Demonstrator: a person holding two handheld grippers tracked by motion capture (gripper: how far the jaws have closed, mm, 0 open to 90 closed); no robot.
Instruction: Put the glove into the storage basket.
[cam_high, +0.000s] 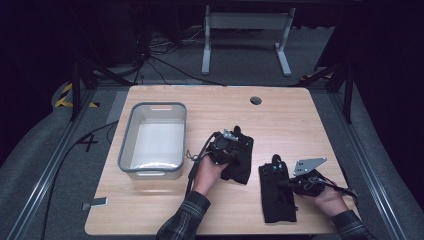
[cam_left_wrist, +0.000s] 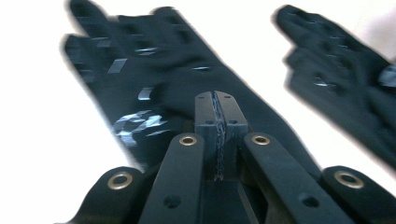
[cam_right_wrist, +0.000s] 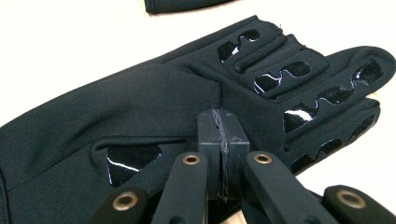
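Two black gloves on table: left glove under left gripper, right glove under right gripper. I read both sets of jaws fully closed, each pinching a fold of fabric. Gloves soft, light, limp; glossy grip patches likely tacky. Best hold: mid-palm or cuff. Bin stands well left, empty; nothing blocks path.

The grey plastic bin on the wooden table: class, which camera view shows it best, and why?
The high view: the grey plastic bin sits whole on the left part of the wooden table, rim and pale inside both visible. The left and right gripper views look along shut jaws at black gloves and give nothing of the bin.
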